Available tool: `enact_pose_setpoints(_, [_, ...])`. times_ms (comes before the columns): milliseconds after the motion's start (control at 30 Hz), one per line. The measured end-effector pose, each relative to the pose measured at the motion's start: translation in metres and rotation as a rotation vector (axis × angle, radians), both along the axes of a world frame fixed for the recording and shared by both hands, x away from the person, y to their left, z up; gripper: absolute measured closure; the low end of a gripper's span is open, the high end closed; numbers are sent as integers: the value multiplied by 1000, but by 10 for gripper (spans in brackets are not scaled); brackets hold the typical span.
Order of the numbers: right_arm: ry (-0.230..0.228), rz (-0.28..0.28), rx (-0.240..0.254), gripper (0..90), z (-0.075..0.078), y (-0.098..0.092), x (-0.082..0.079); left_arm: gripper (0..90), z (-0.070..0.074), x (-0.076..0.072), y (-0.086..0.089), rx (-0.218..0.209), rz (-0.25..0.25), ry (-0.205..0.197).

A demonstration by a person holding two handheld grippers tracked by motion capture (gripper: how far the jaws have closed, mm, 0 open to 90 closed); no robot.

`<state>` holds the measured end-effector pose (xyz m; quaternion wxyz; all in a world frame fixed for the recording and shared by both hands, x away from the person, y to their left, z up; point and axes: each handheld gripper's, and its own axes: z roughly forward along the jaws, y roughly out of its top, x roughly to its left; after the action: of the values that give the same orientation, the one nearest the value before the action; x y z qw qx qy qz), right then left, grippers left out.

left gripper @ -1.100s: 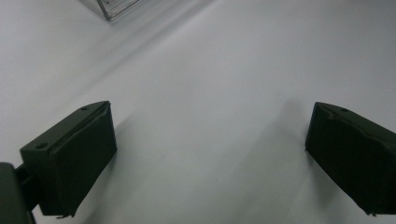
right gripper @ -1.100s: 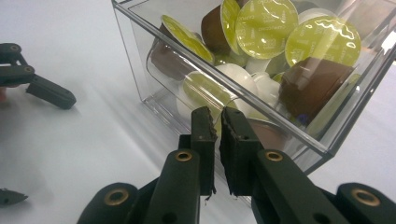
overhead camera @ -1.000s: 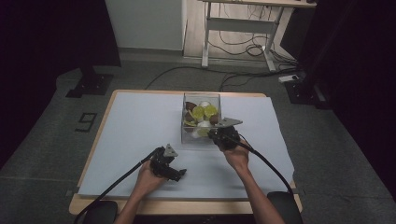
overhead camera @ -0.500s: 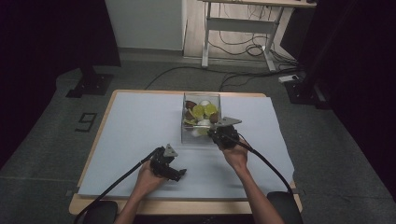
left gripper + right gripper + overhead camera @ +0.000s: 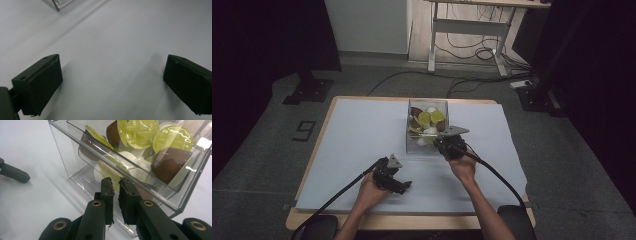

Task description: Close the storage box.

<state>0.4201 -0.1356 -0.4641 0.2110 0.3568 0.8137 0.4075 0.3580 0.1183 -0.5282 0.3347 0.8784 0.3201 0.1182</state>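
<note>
**Pinching the clear box by its near wall**

Holding my right gripper (image 5: pixel 115 185) with its jaws nearly together at the near wall of the clear box (image 5: pixel 412 145), I judge the step in hand to be a grip on that wall, to slide or steady the box. Whether the thin wall truly sits between my pads I cannot tell; they stand at its edge, almost touching each other. To do it well, I would keep the jaws square to the wall, press low near the base so the box does not tip, and move slowly so the contents stay put.

The box stands on the white sheet (image 5: pixel 352 130) at the far middle of the table (image 5: pixel 324 112), one box only. Inside lies a heap of capsules (image 5: pixel 142 130): about four green-lidded ones, three or so brown, a few white; the lower ones are too piled to count surely.

My left gripper (image 5: pixel 398 186) rests well apart near the front edge, jaws wide, nothing between them.
</note>
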Motion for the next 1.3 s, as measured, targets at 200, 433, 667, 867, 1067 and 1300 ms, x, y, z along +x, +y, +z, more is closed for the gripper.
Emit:
enact_pose_setpoints(200, [10, -9, 17, 820, -1, -1, 3, 20, 0, 0, 0, 0, 0, 0])
enact_pose_setpoints(433, [-1, -2, 7, 818, -1, -1, 2, 20, 0, 0, 0, 0, 0, 0])
enact_pose_setpoints(667, [19, 15, 8, 767, 0, -2, 1, 21, 0, 0, 0, 2, 0, 0])
enact_pose_setpoints(867, [53, 51, 3, 676, 0, -3, -2, 18, 0, 0, 0, 3, 1, 2])
enact_pose_setpoints(1067, [61, 79, 7, 555, 3, -1, -8, 17, 0, 0, 0, 0, 3, 1])
enact_pose_setpoints(1300, [64, 106, -5, 468, 6, -1, -15, 17, 0, 0, 0, 2, 2, 1])
